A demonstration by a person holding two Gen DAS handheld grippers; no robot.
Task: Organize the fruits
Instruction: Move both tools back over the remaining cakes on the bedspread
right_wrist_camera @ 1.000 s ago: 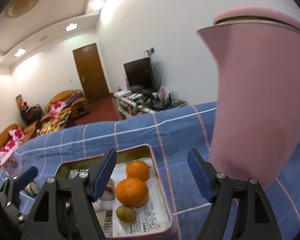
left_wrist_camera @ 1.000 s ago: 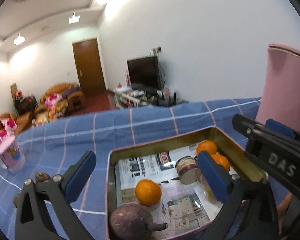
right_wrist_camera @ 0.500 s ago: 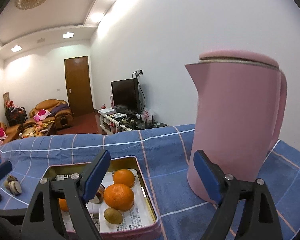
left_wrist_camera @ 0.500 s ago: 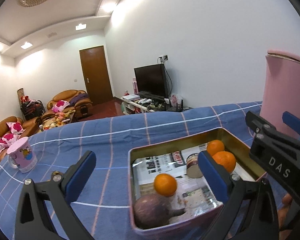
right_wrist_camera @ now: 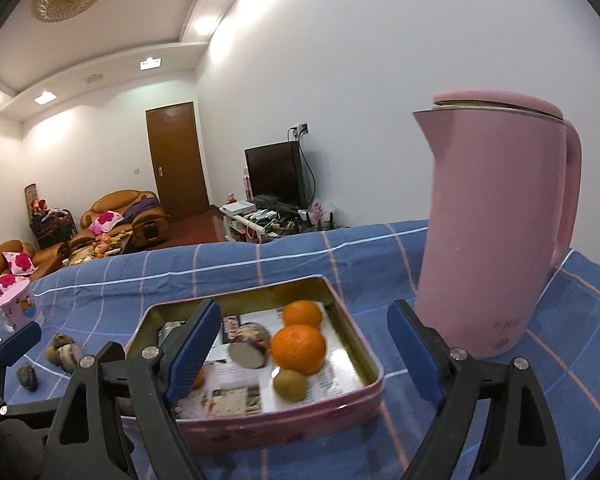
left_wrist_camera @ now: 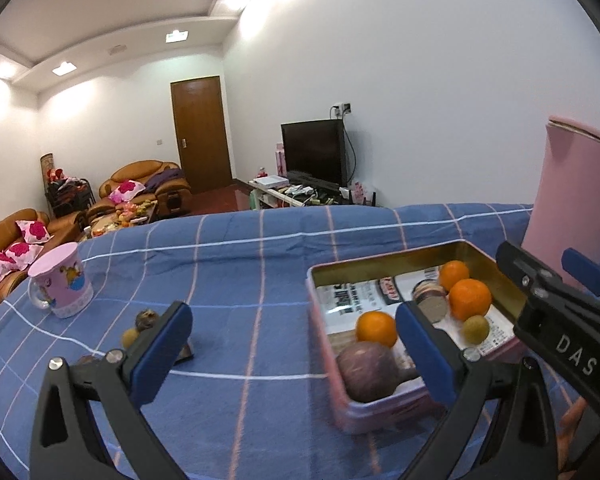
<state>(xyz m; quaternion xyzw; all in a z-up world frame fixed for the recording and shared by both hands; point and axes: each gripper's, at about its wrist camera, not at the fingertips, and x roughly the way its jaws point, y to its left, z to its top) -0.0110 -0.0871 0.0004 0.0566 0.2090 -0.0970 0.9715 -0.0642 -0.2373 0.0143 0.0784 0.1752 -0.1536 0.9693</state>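
Note:
A pink metal tin (left_wrist_camera: 380,412) (right_wrist_camera: 284,420) lined with printed paper sits on the blue checked cloth. It holds oranges (left_wrist_camera: 470,299) (right_wrist_camera: 298,348), a small green-brown fruit (right_wrist_camera: 290,385), a cut purple fruit (right_wrist_camera: 250,345) and a whole purple fruit (left_wrist_camera: 366,370). Several small fruits (left_wrist_camera: 146,320) (right_wrist_camera: 62,354) lie loose on the cloth left of the tin. My left gripper (left_wrist_camera: 294,352) is open and empty, near the tin's left front. My right gripper (right_wrist_camera: 304,350) is open and empty above the tin's front edge; it also shows in the left wrist view (left_wrist_camera: 556,312).
A tall pink kettle (right_wrist_camera: 496,232) (left_wrist_camera: 576,196) stands right of the tin. A pink cartoon mug (left_wrist_camera: 60,284) (right_wrist_camera: 18,308) stands at the far left. Beyond the cloth's far edge are sofas, a television and a door.
Both grippers have pulled back and up from the tin, so more of the cloth, the mug and the loose fruits now show. Both stay open and empty.

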